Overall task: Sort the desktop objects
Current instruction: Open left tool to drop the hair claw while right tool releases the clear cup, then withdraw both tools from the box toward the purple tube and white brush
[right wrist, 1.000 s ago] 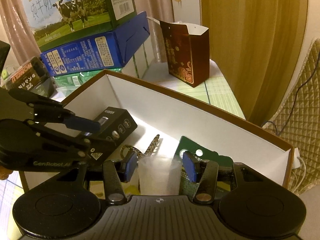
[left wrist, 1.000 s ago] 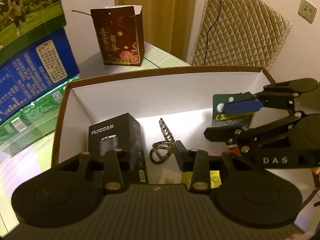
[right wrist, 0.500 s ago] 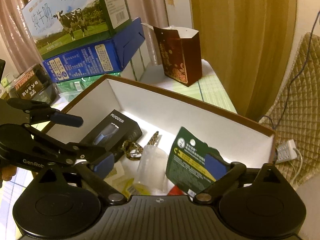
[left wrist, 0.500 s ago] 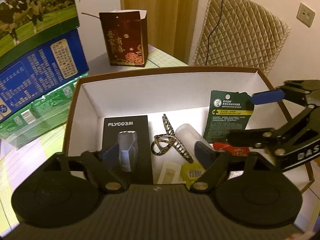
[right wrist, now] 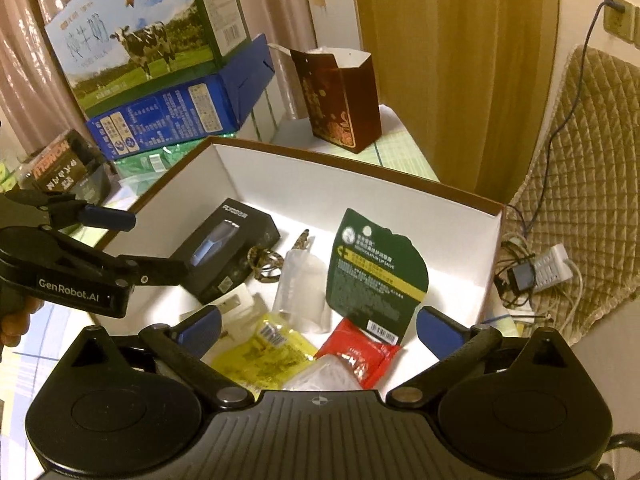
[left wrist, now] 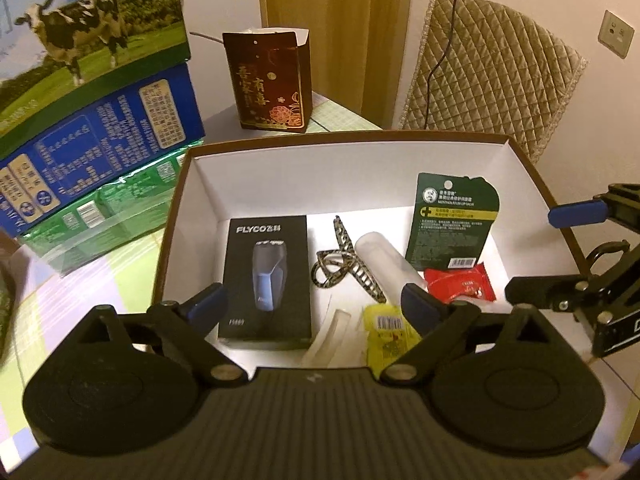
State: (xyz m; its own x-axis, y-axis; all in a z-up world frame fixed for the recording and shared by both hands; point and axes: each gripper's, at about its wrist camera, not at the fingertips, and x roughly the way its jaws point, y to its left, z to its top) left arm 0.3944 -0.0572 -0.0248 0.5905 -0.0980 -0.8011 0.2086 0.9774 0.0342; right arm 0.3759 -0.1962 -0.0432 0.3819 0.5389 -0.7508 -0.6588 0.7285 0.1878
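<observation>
Two grippers are hovering over the near edge of the box (left wrist: 520,152), and both are spreading their jaws wider with nothing between them: the left gripper (left wrist: 316,304) is standing over the razor box (left wrist: 267,280), the right gripper (right wrist: 318,330) over the snack packets.

Several risks are showing, in my judgement. The green card (right wrist: 376,268) is leaning upright against the far right wall, so a passing finger could be tipping it onto the red packet (right wrist: 360,354) below it. The clear tube (left wrist: 386,266) is lying on its side, touching the hair clip (left wrist: 348,266), and could be rolling if nudged. With both grippers working close together over one box, their wide fingers could be clashing or catching the cardboard rim.

Inside the box, the razor box is lying flat at the left, the hair clip and tube in the middle, the yellow packet (right wrist: 266,354) and a clear wrapper (left wrist: 332,330) near the front, the red packet and card at the right. Behind it, the dark red carton (left wrist: 270,80) is standing open; its contents are hidden.
</observation>
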